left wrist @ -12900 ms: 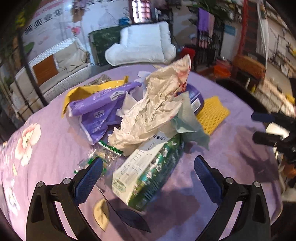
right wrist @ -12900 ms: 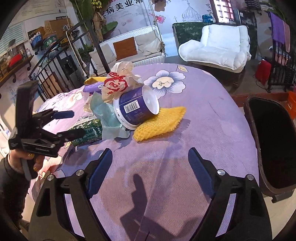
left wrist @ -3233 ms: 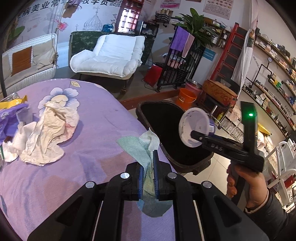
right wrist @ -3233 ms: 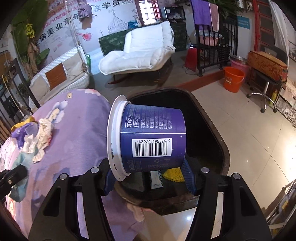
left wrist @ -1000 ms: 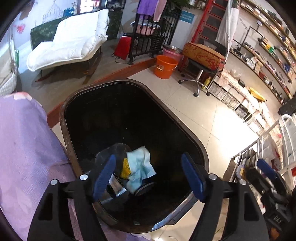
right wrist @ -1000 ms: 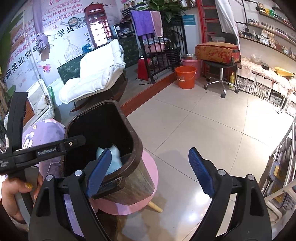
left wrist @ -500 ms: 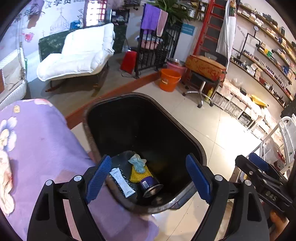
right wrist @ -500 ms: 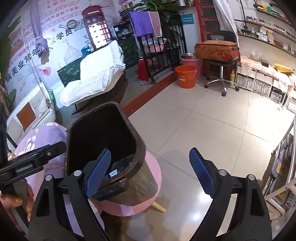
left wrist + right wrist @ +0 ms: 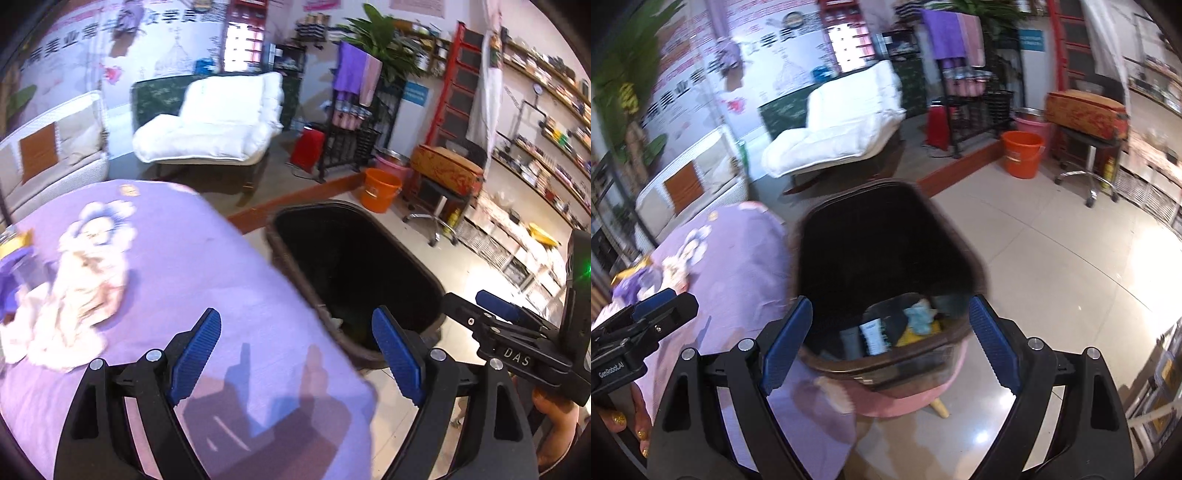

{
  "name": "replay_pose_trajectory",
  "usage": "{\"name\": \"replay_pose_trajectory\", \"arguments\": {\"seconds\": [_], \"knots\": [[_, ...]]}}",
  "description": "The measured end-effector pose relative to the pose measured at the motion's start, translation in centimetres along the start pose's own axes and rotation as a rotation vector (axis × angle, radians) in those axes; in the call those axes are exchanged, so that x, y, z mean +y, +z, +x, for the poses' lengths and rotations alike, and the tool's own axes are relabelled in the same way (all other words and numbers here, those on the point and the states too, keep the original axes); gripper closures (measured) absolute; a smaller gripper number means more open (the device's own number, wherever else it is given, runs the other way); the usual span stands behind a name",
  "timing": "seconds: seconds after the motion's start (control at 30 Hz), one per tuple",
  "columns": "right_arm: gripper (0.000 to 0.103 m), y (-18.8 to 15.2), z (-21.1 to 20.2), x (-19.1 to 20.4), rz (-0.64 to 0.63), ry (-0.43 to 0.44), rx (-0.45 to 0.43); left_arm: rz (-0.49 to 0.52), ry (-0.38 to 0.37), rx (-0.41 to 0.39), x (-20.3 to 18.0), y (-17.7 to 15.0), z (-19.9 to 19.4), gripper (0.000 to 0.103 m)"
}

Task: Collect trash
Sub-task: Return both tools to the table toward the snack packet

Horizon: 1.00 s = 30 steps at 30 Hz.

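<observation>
1. Lying at the bottom of the dark bin (image 9: 964, 258), the collected trash (image 9: 916, 321) consists of a pale blue-green crumpled piece, a yellow item and a white packet; finer detail cannot be told through the blur.
2. The bin stands on a pink stool (image 9: 916, 400) just beside the edge of the table (image 9: 207, 266), which is covered by a purple flowered cloth.
3. A crumpled cream paper (image 9: 74, 295) lies on the cloth at the far left of the left wrist view, next to purple packaging (image 9: 11, 284) at the frame edge.
4. The left gripper (image 9: 295, 354) hovers over the table's corner, beside the bin rim. Its jaws have just been opening; they stand wide apart, with nothing between the pads.
5. The right gripper (image 9: 890, 347) hovers above the bin mouth, jaws spread wide and empty.
6. Each gripper appears in the other's view, each carried by a hand (image 9: 554, 410).
7. Beyond the bin: tiled floor, an orange bucket (image 9: 1021, 153) and a white lounge chair (image 9: 210, 122).
</observation>
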State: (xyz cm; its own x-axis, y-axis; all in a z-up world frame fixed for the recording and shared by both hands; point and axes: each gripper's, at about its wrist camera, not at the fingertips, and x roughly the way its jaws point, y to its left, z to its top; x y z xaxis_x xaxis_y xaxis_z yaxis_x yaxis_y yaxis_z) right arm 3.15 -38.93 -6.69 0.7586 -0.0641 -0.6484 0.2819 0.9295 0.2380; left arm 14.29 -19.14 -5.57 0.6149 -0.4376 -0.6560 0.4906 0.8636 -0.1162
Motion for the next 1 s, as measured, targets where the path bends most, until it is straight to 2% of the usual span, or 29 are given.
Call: {"name": "replay_pose_trajectory", "arguments": {"seconds": [0.33,0.63,0.8,0.9,1.0], "knots": [[0.017,-0.5,1.3,7.6,-0.162,0.148,0.070,-0.134,0.137,0.004,8.1,-2.8,-4.0,0.020],[0.017,-1.5,2.1,15.7,-0.330,0.280,0.133,-0.209,0.299,0.018,15.7,-6.1,-8.5,0.020],[0.017,-2.3,2.0,18.8,-0.387,0.322,0.152,-0.179,0.401,0.057,20.4,-7.4,-10.5,0.020],[0.017,-2.6,2.1,20.4,-0.398,0.344,0.171,-0.153,0.419,0.093,23.6,-7.6,-10.4,0.020],[0.017,-2.9,2.0,21.9,-0.418,0.355,0.179,-0.120,0.417,0.165,26.3,-7.2,-9.2,0.020]]}}
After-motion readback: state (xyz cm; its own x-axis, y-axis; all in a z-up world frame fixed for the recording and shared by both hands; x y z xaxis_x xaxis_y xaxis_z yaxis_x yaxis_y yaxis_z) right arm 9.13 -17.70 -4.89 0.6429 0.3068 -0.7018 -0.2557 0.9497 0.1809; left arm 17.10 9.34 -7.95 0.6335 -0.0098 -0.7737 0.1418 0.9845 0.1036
